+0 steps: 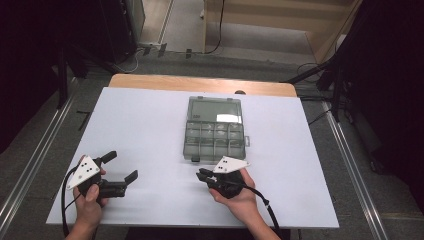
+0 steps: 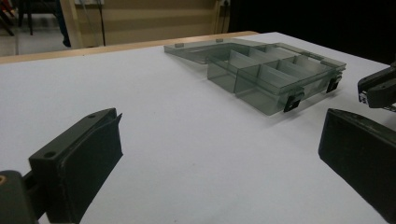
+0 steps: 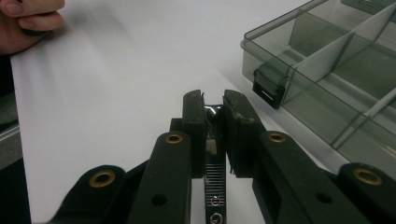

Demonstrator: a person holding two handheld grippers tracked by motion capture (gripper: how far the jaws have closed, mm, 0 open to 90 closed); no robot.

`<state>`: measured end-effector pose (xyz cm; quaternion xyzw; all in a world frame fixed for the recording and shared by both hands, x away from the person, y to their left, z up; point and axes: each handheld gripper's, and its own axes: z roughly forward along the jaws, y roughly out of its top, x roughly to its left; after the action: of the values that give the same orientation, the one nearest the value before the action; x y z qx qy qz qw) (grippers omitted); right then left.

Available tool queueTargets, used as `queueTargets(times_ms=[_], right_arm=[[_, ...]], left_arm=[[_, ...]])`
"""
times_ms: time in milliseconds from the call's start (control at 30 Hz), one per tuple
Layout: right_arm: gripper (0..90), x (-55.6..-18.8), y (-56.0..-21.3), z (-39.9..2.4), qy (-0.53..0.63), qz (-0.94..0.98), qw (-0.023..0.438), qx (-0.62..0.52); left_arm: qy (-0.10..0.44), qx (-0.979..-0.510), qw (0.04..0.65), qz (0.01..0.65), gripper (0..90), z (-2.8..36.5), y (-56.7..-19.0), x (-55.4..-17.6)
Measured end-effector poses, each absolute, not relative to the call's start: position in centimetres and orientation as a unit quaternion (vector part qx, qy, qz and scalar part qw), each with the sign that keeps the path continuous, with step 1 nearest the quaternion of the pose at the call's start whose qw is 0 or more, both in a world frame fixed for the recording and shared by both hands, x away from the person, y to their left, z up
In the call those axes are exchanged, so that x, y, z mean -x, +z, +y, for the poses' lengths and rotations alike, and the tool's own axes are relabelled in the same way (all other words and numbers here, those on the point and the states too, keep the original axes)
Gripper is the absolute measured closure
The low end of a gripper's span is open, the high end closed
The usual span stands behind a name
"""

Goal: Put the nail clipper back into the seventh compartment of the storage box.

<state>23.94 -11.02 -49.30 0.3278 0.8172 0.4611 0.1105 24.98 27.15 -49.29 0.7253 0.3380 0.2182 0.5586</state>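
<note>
Right gripper (image 3: pixel 214 105) pinched empty beside compartment box (image 1: pixel 215 129) latch (image 3: pixel 266 89); left gripper (image 1: pixel 116 167) spread; latch snag could drag box.

In the right gripper view the compartment box (image 3: pixel 327 79) runs off the top and right edges, so its far cells and lid are cut away. Beside the box in the left gripper view, the right gripper (image 2: pixel 377 86) is clipped by the right edge. Something small and shiny sits between the right gripper's nearly closed jaws, too hidden to identify.
</note>
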Motion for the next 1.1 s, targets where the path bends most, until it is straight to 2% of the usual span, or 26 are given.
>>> queueTargets(times_ms=[1100], right_arm=[[81.6,-26.0,-47.3,-14.1,0.468,0.794,0.124,-0.367]], left_arm=[[0.219,-0.724,0.560,0.338,0.0,27.1,-49.3,-25.0]])
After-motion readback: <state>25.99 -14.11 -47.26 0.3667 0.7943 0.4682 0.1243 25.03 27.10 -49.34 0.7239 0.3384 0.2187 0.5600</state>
